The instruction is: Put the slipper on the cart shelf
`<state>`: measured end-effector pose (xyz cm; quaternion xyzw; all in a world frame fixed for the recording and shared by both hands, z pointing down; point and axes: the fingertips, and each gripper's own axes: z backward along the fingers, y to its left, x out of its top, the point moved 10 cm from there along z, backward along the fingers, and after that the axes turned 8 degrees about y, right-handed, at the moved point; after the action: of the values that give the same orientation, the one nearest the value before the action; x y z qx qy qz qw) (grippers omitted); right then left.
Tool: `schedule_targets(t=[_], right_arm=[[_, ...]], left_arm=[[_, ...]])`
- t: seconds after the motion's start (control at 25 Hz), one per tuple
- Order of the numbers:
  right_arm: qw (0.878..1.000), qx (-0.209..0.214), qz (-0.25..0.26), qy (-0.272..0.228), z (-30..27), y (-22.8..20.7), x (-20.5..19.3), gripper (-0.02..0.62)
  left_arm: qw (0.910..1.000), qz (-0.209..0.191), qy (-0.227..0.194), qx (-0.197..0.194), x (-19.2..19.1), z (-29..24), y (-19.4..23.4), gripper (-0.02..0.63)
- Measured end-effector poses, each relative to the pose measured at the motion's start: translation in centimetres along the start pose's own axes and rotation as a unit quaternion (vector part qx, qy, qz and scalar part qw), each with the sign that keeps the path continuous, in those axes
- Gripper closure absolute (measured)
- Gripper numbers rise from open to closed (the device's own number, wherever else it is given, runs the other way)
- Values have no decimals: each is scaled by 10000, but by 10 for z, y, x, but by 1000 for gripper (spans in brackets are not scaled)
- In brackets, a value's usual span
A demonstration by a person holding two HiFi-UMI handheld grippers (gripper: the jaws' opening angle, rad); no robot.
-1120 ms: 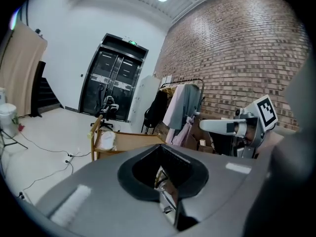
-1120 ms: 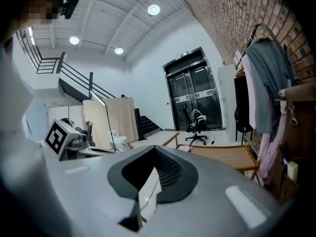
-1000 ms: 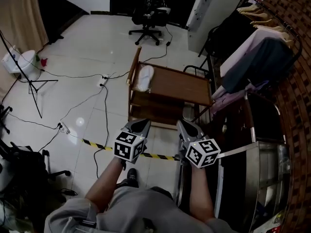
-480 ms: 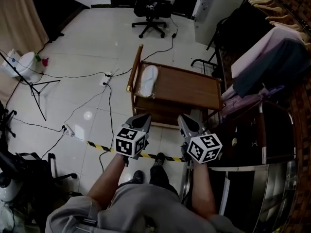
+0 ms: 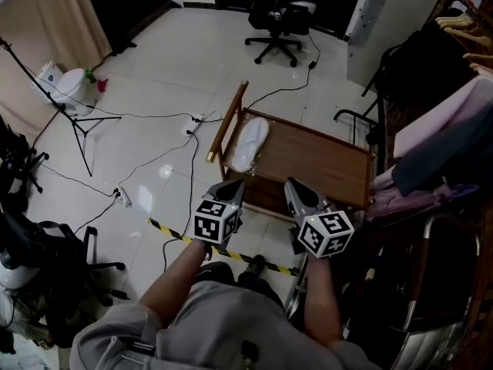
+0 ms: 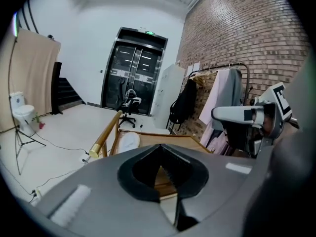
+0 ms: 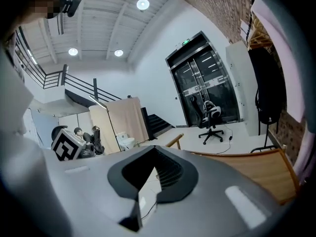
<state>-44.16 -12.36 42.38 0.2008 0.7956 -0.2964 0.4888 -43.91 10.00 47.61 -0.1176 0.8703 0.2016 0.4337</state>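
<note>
A white slipper [image 5: 249, 143] lies at the left end of the wooden cart's top shelf [image 5: 323, 164], beside the cart's gold-tipped handle. Both grippers are held close to the person's body, short of the cart's near edge and above the floor. My left gripper [image 5: 231, 190] is shut with nothing in it. My right gripper [image 5: 295, 187] is shut as well, also with nothing held. In the left gripper view the slipper [image 6: 129, 141] shows past the closed jaws, on the cart [image 6: 168, 139]. The right gripper view looks across the cart top [image 7: 256, 167].
Cables [image 5: 154, 156] run over the white tile floor left of the cart. Black-and-yellow tape [image 5: 173, 232] crosses the floor near the person's feet. An office chair [image 5: 281, 18] stands at the back, a tripod [image 5: 77, 122] at left, a clothes rack [image 5: 454, 122] at right.
The head camera has swung, so the cart and slipper sit lower and further right in the picture. Both grippers stay shut in front of the body. The slipper has not moved on the cart.
</note>
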Motion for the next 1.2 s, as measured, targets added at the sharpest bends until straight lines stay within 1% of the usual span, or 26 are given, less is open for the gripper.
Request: schedule_targets(t=[0.12,0.24,0.4,0.52,0.64,0.72,0.84,0.92,1.04,1.12,1.2], right_arm=[[9998,139,-16,150,-12,-11,-4,595],[9993,151,-61,348,-25,-17,-12,595],[9980,-26,-92,623,-35,-19,-21,595],[9967,-183,-130,783,-42,-24,-24,595],[9951,-335,-176,911,-51,-29,-24,595],[9943,-397,-199,973,-56,-30,-24,595],[9928,-484,-200,1080,-60,-31,-26,595],[9918,-554,-195,1136,-62,-32,-27,595],[9905,-644,-218,1195,-64,-37,-28,595],[9898,-679,-238,1229,-64,-40,-29,595],[9891,-711,-260,1265,-64,-41,-31,595]], left_arm=[[9997,186,93,151,-6,-16,7,598],[9990,330,184,219,-15,-32,19,598],[9969,491,458,420,-31,-63,42,598],[9932,670,652,699,-39,-90,63,598],[9892,753,812,959,-48,-115,81,593],[9865,906,856,1063,-53,-128,91,543],[9818,1299,819,1118,-60,-143,102,416],[9786,1475,824,1177,-63,-153,107,362],[9711,1747,875,1374,-67,-163,114,319],[9656,1932,921,1474,-68,-170,119,309],[9617,2091,1004,1461,-70,-176,122,310]])
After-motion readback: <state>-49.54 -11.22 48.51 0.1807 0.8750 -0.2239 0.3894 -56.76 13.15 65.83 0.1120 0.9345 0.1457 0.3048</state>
